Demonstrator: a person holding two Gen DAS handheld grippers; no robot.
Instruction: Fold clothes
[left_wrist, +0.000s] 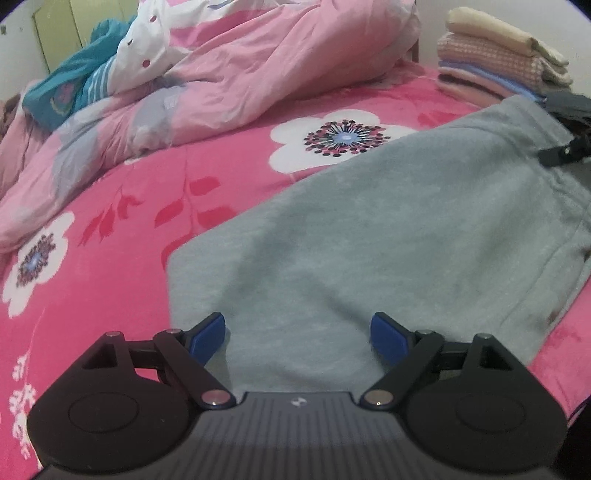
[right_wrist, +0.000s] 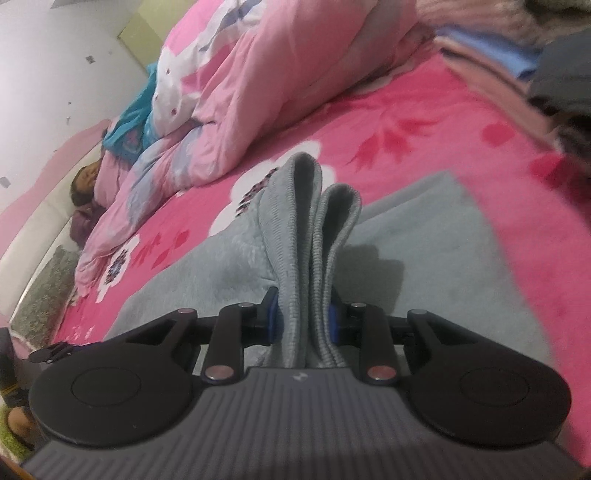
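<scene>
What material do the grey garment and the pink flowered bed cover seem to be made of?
The grey garment: probably knitted cotton fleece, matt, with ribbed cuff edges clamped in the right gripper. The pink flowered bed cover: seemingly plush fleece, with a soft, slightly shiny nap.

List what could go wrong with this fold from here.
The right gripper pinches only the ribbed cuffs of the grey garment, so they might slip out mid-fold. The left gripper is open above the garment and pins nothing, so the cloth may drag across the blanket. The folded stack sits near the garment's far end and could be bumped.
</scene>
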